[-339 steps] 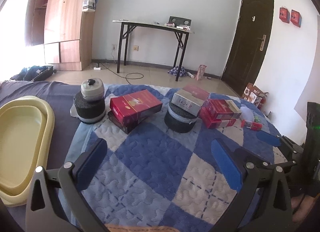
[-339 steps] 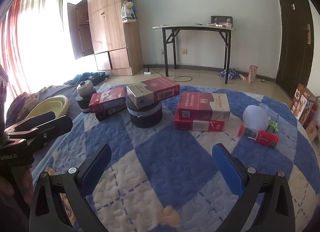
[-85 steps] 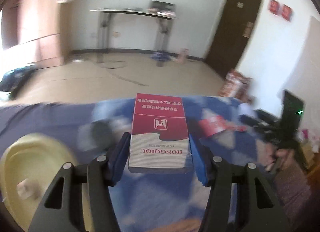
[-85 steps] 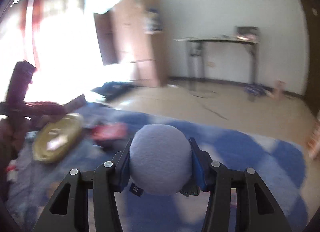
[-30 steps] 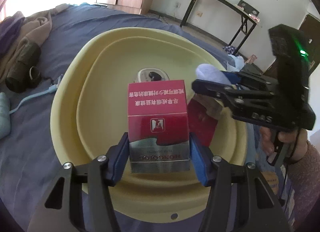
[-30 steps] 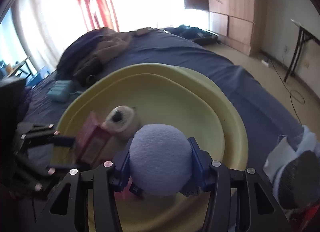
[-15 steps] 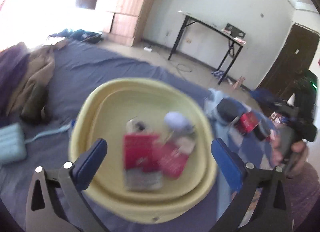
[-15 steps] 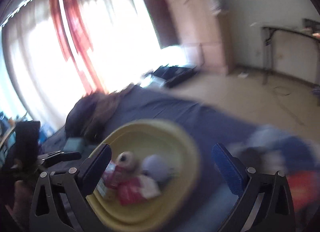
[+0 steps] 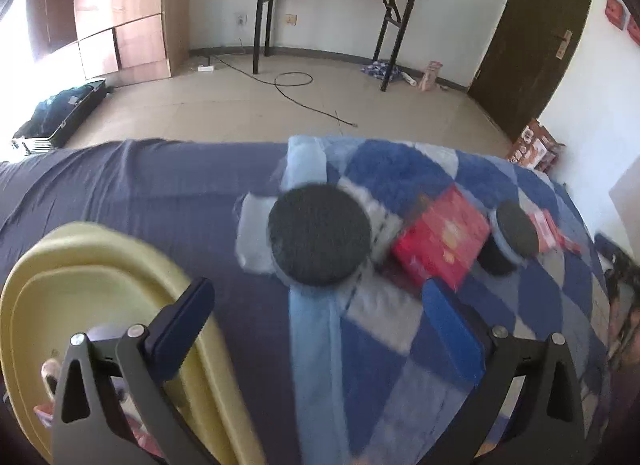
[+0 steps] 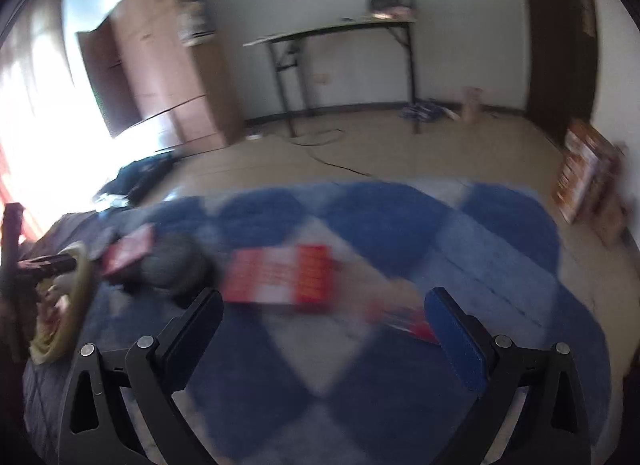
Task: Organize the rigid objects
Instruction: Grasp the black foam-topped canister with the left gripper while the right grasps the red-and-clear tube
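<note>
Grippers both spread wide, empty: left gripper (image 9: 320, 329), right gripper (image 10: 324, 329). Red rectangular cardboard box (image 9: 442, 243) lies right of centre on the blue-checked quilt (image 9: 384, 349); pale yellow plastic basin (image 9: 80, 265) sits lower left.

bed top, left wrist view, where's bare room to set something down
Free: the dark blue sheet between the yellow basin and the near black foam disc. Crowded: the checked quilt on the right, where the red box sits between both discs.
</note>
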